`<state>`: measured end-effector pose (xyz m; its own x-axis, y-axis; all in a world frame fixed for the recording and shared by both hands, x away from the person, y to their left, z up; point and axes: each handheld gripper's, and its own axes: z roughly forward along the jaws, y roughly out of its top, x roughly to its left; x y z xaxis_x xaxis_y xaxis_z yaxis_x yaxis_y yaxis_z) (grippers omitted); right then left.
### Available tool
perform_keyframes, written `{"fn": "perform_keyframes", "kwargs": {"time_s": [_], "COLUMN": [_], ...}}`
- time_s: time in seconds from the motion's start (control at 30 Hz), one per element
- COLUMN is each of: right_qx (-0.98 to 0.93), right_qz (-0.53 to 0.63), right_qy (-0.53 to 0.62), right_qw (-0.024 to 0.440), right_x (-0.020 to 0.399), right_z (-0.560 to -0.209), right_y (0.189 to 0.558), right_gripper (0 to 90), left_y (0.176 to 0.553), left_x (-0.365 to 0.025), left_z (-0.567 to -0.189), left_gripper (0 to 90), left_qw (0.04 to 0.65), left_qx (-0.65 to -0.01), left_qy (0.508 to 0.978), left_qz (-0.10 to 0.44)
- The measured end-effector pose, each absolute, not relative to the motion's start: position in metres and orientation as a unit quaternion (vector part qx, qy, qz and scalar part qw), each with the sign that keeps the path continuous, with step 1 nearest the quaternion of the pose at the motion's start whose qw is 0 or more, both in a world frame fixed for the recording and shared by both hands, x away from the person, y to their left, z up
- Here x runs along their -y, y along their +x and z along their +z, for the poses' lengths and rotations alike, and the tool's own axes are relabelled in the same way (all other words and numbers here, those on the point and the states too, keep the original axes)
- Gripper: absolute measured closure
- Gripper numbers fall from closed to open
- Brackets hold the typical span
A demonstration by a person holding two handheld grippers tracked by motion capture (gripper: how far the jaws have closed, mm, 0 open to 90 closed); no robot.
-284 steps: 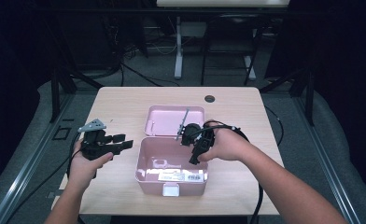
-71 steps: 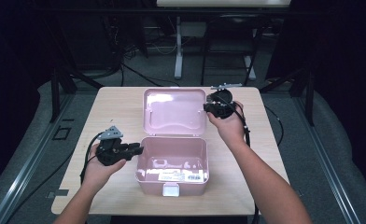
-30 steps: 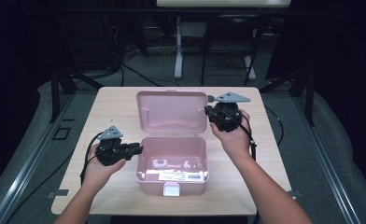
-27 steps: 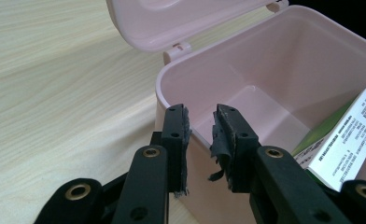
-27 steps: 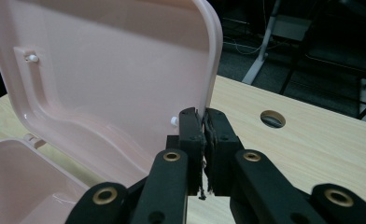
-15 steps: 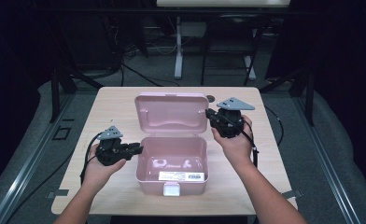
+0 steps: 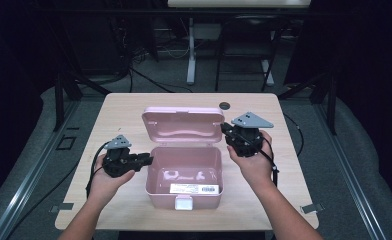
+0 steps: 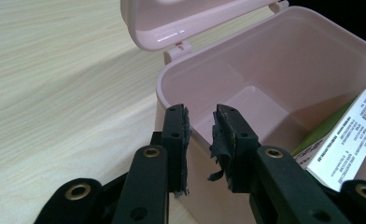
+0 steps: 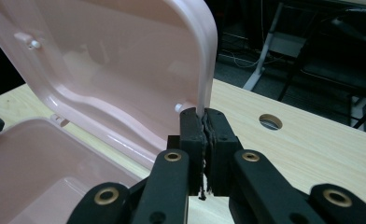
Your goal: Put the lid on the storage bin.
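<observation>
A pink plastic box (image 7: 159, 187) stands open on the wooden table, its hinged lid (image 7: 184, 122) raised and leaning over it. My right gripper (image 7: 226, 130) is shut on the lid's right edge; in the right gripper view the lid (image 9: 125, 60) rim runs down between the pressed jaws of the right gripper (image 9: 204, 114). My left gripper (image 7: 147, 160) is at the box's left wall. In the left gripper view the jaws of the left gripper (image 8: 200, 116) straddle the box (image 8: 274, 60) wall, one outside, one inside, clamping it. A white carton with a barcode (image 8: 344, 140) lies inside.
The light wooden table (image 7: 284, 165) has a round cable hole (image 7: 225, 105) behind the lid, which the right gripper view shows as a hole (image 9: 270, 122) to the right. A white latch (image 7: 184, 202) sits on the box's front. Dark floor, cables and stands surround the table.
The right gripper has drawn toward the person with the lid in it, so the lid has swung forward from leaning back to leaning over the box. The left gripper has stayed put.
</observation>
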<state>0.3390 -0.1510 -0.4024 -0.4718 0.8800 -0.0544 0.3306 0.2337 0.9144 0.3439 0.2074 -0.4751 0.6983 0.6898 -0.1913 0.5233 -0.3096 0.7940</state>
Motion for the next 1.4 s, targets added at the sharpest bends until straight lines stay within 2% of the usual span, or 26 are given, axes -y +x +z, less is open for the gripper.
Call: {"fn": "perform_keyframes", "kwargs": {"time_s": [0.37, 0.7, 0.9, 1.07, 1.33, 1.4], "right_qx": [-0.725, -0.716, -0.715, -0.717, -0.716, -0.716], "right_qz": [0.464, 0.484, 0.49, 0.49, 0.501, 0.502], "right_qy": [0.418, 0.423, 0.425, 0.422, 0.428, 0.427], "right_qw": [0.291, 0.272, 0.262, 0.26, 0.232, 0.229], "right_x": [0.153, 0.157, 0.159, 0.159, 0.162, 0.163], "right_z": [-0.403, -0.407, -0.407, -0.407, -0.407, -0.407], "right_y": [0.333, 0.331, 0.33, 0.329, 0.329, 0.329], "right_gripper": [86.8, 85.3, 83.3, 80.9, 77.1, 76.5], "left_y": [0.34, 0.348, 0.35, 0.351, 0.35, 0.349], "left_x": [-0.224, -0.215, -0.208, -0.206, -0.199, -0.198], "left_z": [-0.436, -0.412, -0.394, -0.38, -0.374, -0.374], "left_gripper": [70.0, 62.5, 61.2, 64.4, 75.7, 76.1], "left_qw": [0.48, 0.489, 0.49, 0.494, 0.49, 0.488], "left_qx": [-0.383, -0.381, -0.38, -0.376, -0.366, -0.367], "left_qy": [0.778, 0.767, 0.763, 0.759, 0.765, 0.765], "left_qz": [0.134, 0.164, 0.185, 0.198, 0.202, 0.203]}}
